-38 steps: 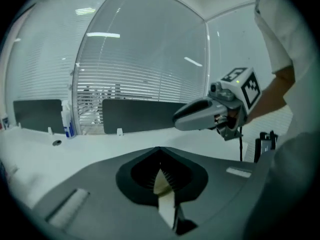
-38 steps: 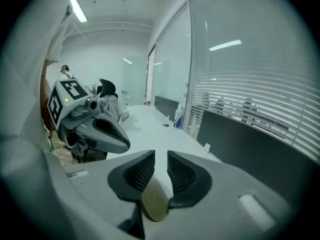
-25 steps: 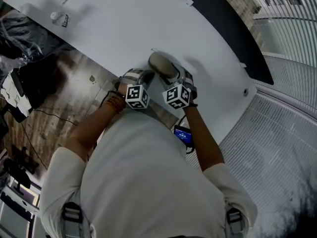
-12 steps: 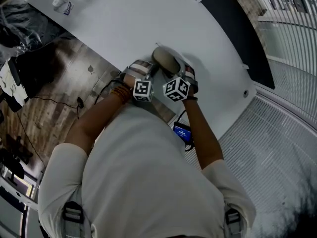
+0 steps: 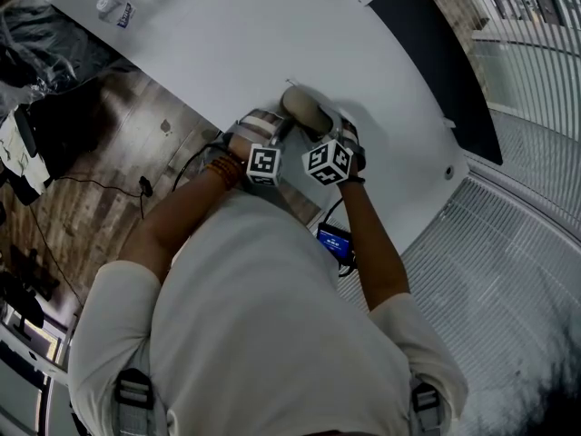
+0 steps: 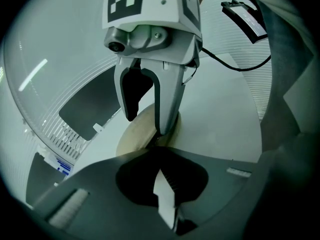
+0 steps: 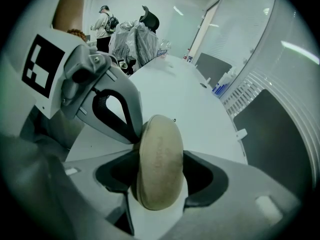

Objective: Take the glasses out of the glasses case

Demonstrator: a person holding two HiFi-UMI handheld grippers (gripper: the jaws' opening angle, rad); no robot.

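Right gripper [image 7: 159, 156]: my jaws have just been closing and are clamping the tan glasses case [image 5: 305, 107] across its width. The case is sitting shut by the near edge of the white table [image 5: 272, 34]. Left gripper [image 6: 156, 153]: my tips are pressing together, touching the case's end.
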